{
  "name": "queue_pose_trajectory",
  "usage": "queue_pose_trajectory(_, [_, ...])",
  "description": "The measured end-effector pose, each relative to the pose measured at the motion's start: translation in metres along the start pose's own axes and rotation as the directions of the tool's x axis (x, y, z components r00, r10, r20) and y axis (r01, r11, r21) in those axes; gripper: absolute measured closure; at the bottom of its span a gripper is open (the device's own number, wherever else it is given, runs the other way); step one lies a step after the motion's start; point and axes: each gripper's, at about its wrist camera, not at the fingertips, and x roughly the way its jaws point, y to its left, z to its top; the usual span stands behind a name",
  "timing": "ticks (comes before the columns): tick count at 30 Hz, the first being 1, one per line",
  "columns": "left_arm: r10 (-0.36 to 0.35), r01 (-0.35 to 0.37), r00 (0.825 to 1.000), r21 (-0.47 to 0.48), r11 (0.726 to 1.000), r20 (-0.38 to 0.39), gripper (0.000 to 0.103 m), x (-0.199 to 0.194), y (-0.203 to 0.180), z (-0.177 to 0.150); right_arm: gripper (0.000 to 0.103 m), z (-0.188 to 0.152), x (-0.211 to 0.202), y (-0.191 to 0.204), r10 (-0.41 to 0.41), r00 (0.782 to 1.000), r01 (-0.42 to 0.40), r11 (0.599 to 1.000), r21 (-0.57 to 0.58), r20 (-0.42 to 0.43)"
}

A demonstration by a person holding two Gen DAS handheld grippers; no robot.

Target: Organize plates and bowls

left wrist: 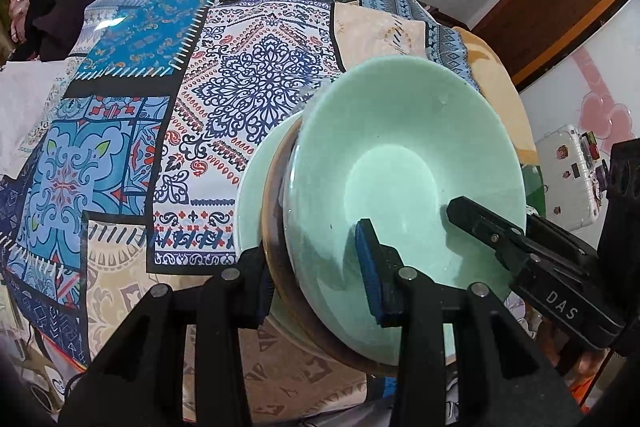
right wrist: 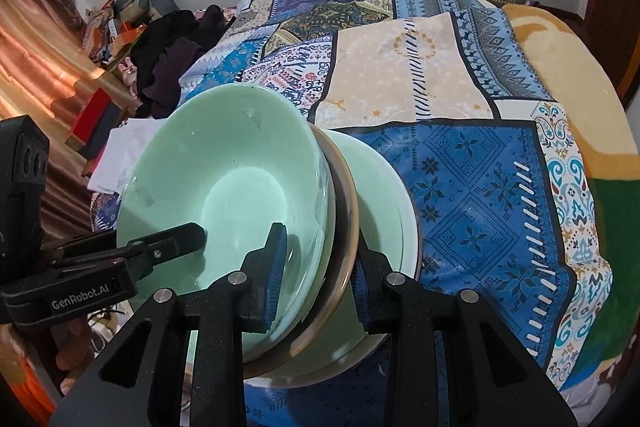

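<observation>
- stack of dishes sits tilted over the patchwork cloth (left wrist: 160, 107): green bowl (left wrist: 400, 179) on top, a brown-rimmed dish (left wrist: 276, 227) under it, pale green plate (left wrist: 256, 187) at the bottom.
- left gripper (left wrist: 316, 287) clenched on the stack's near edge: one pad inside the bowl, other pad outside under the plate.
- right gripper (right wrist: 320, 287) clamps the opposite edge the same way, blue pad inside bowl, other finger on the outer side.
- each claw shows in the other's view, tip reaching into the bowl.
- dark clothes (right wrist: 172, 67) piled at cloth's far left; sticker-covered white case (left wrist: 568, 183) off to the right.

Bowl (left wrist: 400, 163) nested atop stacked dishes (left wrist: 256, 187), above the patchwork cloth (left wrist: 160, 107).
</observation>
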Motion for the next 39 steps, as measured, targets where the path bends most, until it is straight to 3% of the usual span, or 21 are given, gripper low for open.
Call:
queue_pose_trajectory(8, [0.029, -0.03, 0.998, 0.025, 0.999, 0.054, 0.066, -0.013, 0.001, -0.002, 0.074, 0.001, -0.017, 0.003, -0.028, 0.998, 0.029, 0.999, -0.019, 0.049])
queue_pose_trajectory(12, [0.053, -0.054, 0.994, 0.008, 0.999, 0.094, 0.058, -0.028, 0.007, -0.003, 0.072, 0.003, -0.035, 0.006, -0.029, 0.996, 0.032, 0.999, -0.027, 0.089])
queue_pose_trajectory(17, [0.072, -0.08, 0.98, 0.037, 0.996, 0.184, 0.054, -0.062, 0.001, -0.007, 0.069, 0.005, -0.069, 0.018, -0.014, 0.984, 0.023, 0.998, -0.053, 0.179])
queue_pose_trajectory(20, [0.062, -0.083, 0.962, 0.07, 0.994, 0.266, 0.049, -0.091, -0.01, -0.011, 0.065, 0.004, -0.093, 0.028, -0.008, 0.969, 0.027, 0.997, -0.075, 0.246])
queue_pose_trajectory(26, [0.011, -0.061, 0.909, 0.108, 0.992, 0.416, 0.048, -0.15, -0.028, -0.024, 0.053, -0.005, -0.143, 0.047, 0.018, 0.921, 0.034, 0.992, -0.125, 0.389])
queue_pose_trajectory(29, [-0.013, -0.054, 0.874, 0.122, 0.991, 0.486, 0.045, -0.176, -0.034, -0.033, 0.049, -0.012, -0.164, 0.056, 0.028, 0.892, 0.044, 0.988, -0.148, 0.452])
queue_pose_trajectory(31, [-0.02, -0.06, 0.843, 0.132, 0.989, 0.537, 0.034, -0.191, -0.039, -0.04, 0.04, -0.016, -0.175, 0.06, 0.036, 0.872, 0.05, 0.986, -0.161, 0.488])
queue_pose_trajectory(36, [-0.035, -0.094, 0.768, 0.166, 0.982, 0.639, 0.031, -0.223, -0.052, -0.06, 0.029, -0.026, -0.196, 0.07, 0.058, 0.825, 0.063, 0.979, -0.194, 0.563])
queue_pose_trajectory(39, [-0.051, -0.1, 0.731, 0.18, 0.979, 0.681, 0.011, -0.236, -0.057, -0.071, 0.019, -0.031, -0.202, 0.074, 0.065, 0.801, 0.071, 0.977, -0.202, 0.595])
